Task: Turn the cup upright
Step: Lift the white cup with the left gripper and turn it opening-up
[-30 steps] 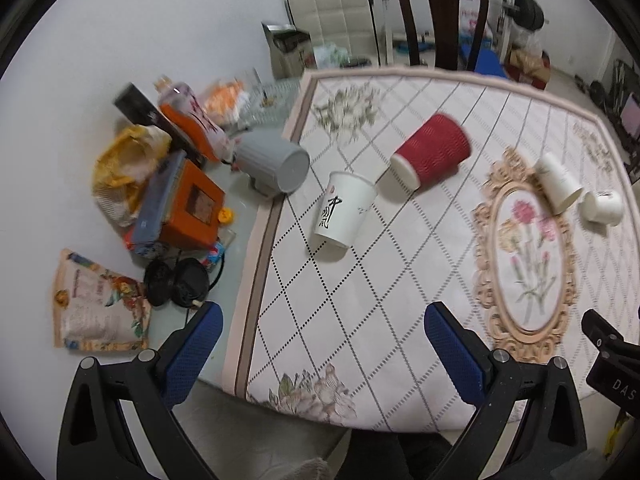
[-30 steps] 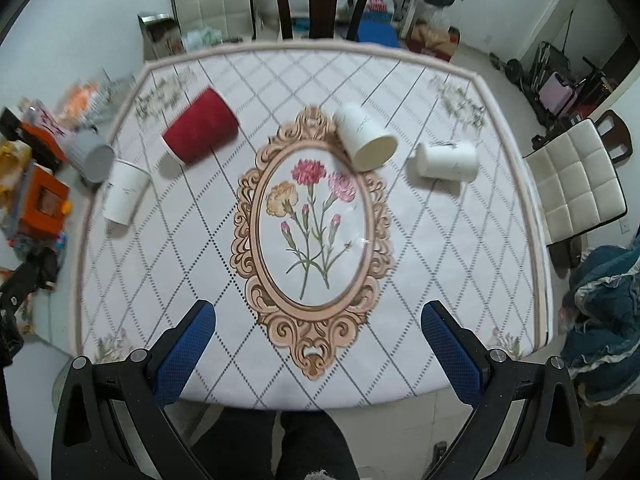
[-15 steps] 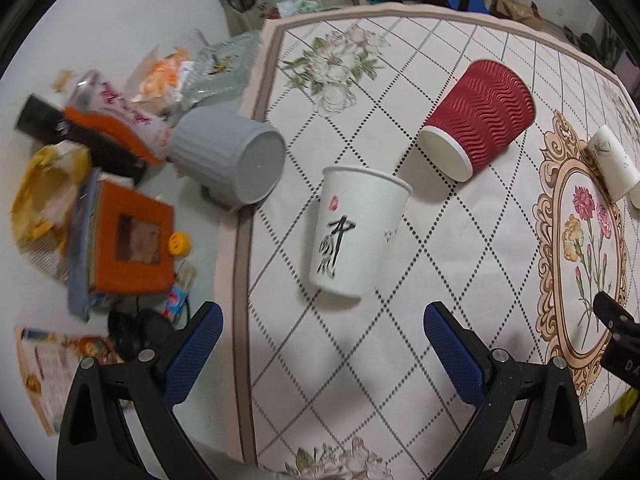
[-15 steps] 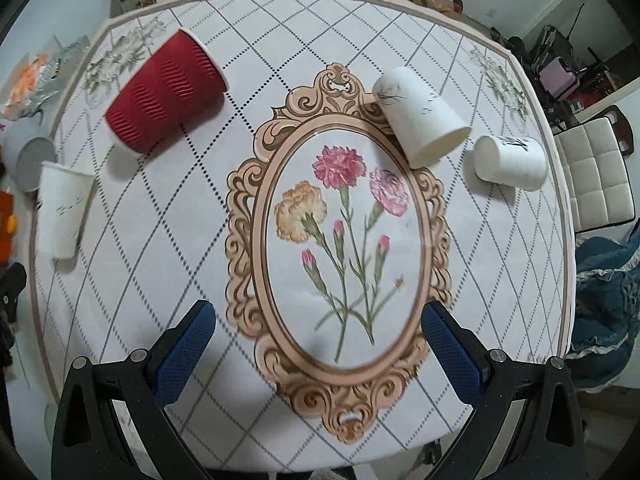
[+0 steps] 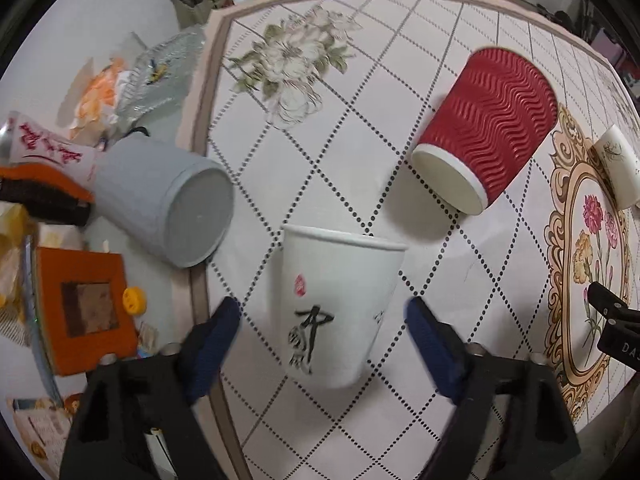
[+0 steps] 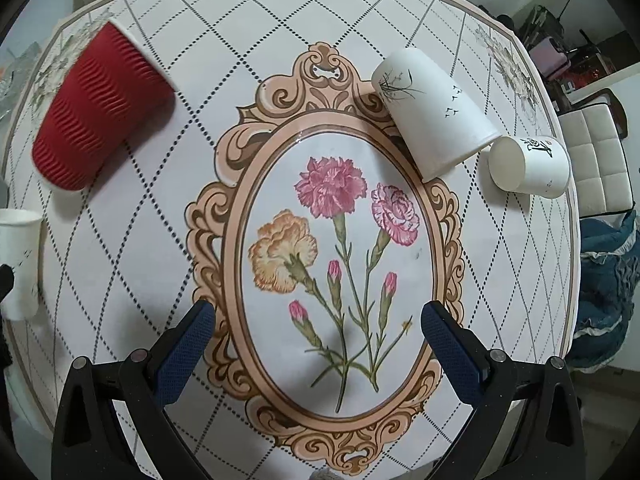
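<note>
Cups lie tipped over across the table (image 6: 540, 240), so by these views the flipping has hardly begun. The left gripper (image 5: 324, 340) is spread wide, its blue ridged pads on either side of the white paper cup (image 5: 338, 308) with black brush lettering and a small red stamp. That cup sits directly between the fingers, rim pointing away from the gripper, with a gap on both sides; no contact shows. Whether it lies flat or leans is hard to judge through the fisheye. The likely step in hand is closing on this cup, then turning it onto its base.

Ahead and to the right of the left gripper lies the red cup (image 5: 486, 132), its wall ribbed in wavy corrugations, white rim and pale inside facing the gripper. Ahead to the left, off the cloth, a smooth grey tub (image 5: 164, 204) rests on its side.

The right gripper (image 6: 318, 338) is likewise spread and holds nothing, hovering over the glossy flower-printed cloth. Ahead to its right lie a tall white cup (image 6: 434, 114) with a fine grass sketch and, just beside it, a short white cup (image 6: 528, 166). All are thin tapered paper, light and easily crushed, I judge.
</note>
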The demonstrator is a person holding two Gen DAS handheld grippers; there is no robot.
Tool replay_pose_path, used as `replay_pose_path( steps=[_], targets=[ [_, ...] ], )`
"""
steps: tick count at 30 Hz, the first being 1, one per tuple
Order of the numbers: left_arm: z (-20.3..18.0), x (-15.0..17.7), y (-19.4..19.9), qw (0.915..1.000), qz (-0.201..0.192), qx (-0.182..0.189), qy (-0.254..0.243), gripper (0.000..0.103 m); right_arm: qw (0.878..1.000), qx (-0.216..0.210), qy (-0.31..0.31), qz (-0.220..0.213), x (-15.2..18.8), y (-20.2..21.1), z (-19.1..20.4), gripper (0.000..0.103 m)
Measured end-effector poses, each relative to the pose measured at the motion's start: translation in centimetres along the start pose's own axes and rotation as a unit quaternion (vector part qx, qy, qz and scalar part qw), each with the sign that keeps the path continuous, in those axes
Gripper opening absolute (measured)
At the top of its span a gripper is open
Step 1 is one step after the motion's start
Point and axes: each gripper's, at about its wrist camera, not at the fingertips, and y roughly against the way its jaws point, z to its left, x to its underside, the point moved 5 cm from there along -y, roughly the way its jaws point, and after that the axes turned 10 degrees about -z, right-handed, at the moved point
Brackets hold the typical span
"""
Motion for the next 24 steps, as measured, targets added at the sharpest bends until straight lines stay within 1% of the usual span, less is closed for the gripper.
replay_pose_path(
  steps=[1,2,6,13,18,24],
  targets=[
    [0.0,0.0,-0.3,1.0,0.003,0.004,0.0,0.064,1.0,0.001,0.0,0.002,-0.1,-0.2,0.0,0.103],
    [0.0,0.0,-0.6,1.0,0.007,0.007,0.0,0.057,1.0,0.001,0.0,0.003,-0.2,-0.5,0.0,0.103],
    [0.2,-0.5,-0.7,1.0,0.003,0.009,0.001,0.056,1.0,0.002,0.003,0.007,-0.6,-0.9,0.3,0.103],
    [0.9,-0.8,-0.2,0.9997,0.001,0.006,0.026,0.056,1.0,0.002,0.005,0.005,-0.9,-0.7,0.6,0.103],
    [0.9,-0.3,1.4,0.9989,-0.005,0.01,0.046,0.056,1.0,-0.001,0.007,-0.002,-1.0,0.1,0.4,0.103],
    [-0.9,0.9,4.0,0.9978,-0.007,0.013,0.065,0.056,1.0,-0.01,0.007,-0.006,-0.1,1.0,-1.1,0.103]
  ],
)
